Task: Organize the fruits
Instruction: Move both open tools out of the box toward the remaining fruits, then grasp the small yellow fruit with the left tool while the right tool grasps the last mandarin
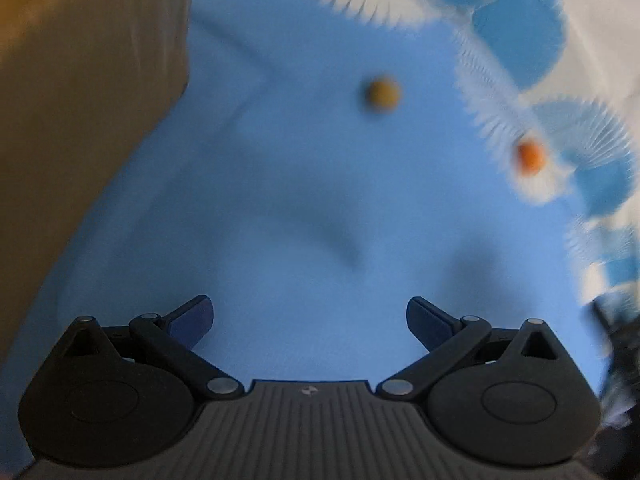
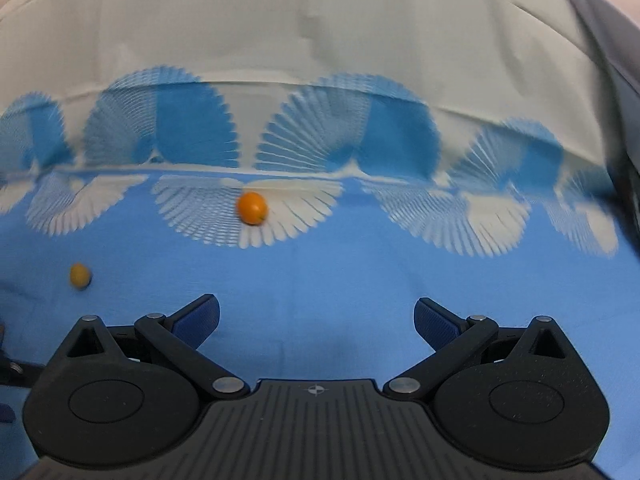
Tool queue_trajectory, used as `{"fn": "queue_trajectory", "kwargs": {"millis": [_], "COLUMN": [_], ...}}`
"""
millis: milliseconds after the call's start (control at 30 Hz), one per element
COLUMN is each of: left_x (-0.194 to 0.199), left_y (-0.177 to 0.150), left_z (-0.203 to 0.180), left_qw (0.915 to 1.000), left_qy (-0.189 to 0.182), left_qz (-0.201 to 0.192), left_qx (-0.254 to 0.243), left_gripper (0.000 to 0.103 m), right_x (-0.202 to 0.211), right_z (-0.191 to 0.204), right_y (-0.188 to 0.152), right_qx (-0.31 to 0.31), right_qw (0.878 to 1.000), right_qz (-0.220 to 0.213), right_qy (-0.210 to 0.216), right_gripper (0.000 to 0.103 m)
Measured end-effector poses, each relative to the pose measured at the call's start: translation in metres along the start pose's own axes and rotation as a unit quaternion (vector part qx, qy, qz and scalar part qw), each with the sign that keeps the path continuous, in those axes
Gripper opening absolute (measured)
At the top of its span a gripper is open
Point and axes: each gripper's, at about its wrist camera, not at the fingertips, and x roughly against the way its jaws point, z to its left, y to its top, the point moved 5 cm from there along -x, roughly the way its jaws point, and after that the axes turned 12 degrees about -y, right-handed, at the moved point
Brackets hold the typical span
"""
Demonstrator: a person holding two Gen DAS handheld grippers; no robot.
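Surface: a blue cloth with white fan-shaped patterns covers what looks like a tabletop; a pale band of the same cloth runs along its far side.
Orange fruit: a small round orange fruit lies on one of the white fan patterns, ahead of the right hand-held gripper and slightly to its left; in the left wrist view it shows far to the right, blurred.
Yellowish fruit: a smaller, duller fruit rests on plain blue cloth, well apart from the orange one; in the left wrist view it lies ahead, a little right of centre.
Left hand-held gripper: fingers spread wide, nothing between them, above bare blue cloth and well short of either fruit.
Right hand-held gripper: also spread wide and empty, with the orange fruit ahead of the gap but not yet within it.
Other things: a brown surface fills the left of the left wrist view; what it is I cannot tell.
Container: no bowl, basket or tray shows in either view.
Progress: apparently at the start; both fruits lie loose and apart, neither is grasped.
Left to do: judging by the layout, each fruit must be picked up and gathered somewhere; the destination is out of view.
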Motion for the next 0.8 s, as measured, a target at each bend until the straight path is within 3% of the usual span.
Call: {"fn": "queue_trajectory", "kwargs": {"millis": [67,133,233,333,400,433,500,567,667,800], "left_x": [0.001,0.01,0.025,0.067,0.079,0.076,0.056,0.033,0.014,-0.021], "left_y": [-0.018,-0.037,-0.037,0.001,0.035,0.049,0.082,0.1,0.118,0.122], "left_z": [-0.028,-0.056,-0.074,-0.103,-0.123,-0.127,-0.127,-0.115,-0.092,-0.076], "left_qw": [0.9958,0.9856,0.983,0.9583,0.9405,0.9369,0.9405,0.9496,0.9547,0.9635], "left_qy": [-0.007,-0.037,-0.057,-0.059,-0.062,-0.045,0.001,0.015,0.009,0.022], "left_qz": [0.004,-0.002,0.01,-0.098,-0.137,-0.144,-0.13,-0.096,-0.083,-0.047], "left_qx": [-0.091,-0.165,-0.174,-0.262,-0.305,-0.315,-0.314,-0.298,-0.286,-0.263], "left_gripper": [0.103,0.103,0.103,0.103,0.103,0.103,0.103,0.103,0.103,0.103], "right_x": [0.0,0.001,0.012,0.017,0.014,0.009,-0.01,-0.04,-0.081,-0.135], "right_z": [-0.005,-0.009,-0.015,-0.009,-0.001,0.005,0.019,0.037,0.057,0.079], "right_y": [0.006,0.009,0.012,0.025,0.036,0.042,0.046,0.048,0.05,0.057], "right_qx": [-0.011,-0.025,-0.059,-0.072,-0.066,-0.061,-0.048,-0.021,0.006,-0.01], "right_qw": [1.0,0.999,0.997,0.995,0.996,0.996,0.997,0.998,0.999,0.998], "right_qz": [0.005,0.013,0.002,-0.02,-0.034,-0.038,-0.02,0.002,0.01,0.036], "right_qy": [0.013,0.035,0.053,0.06,0.051,0.048,0.055,0.062,0.052,0.052], "right_gripper": [0.102,0.102,0.102,0.102,0.102,0.102,0.102,0.102,0.102,0.102]}}
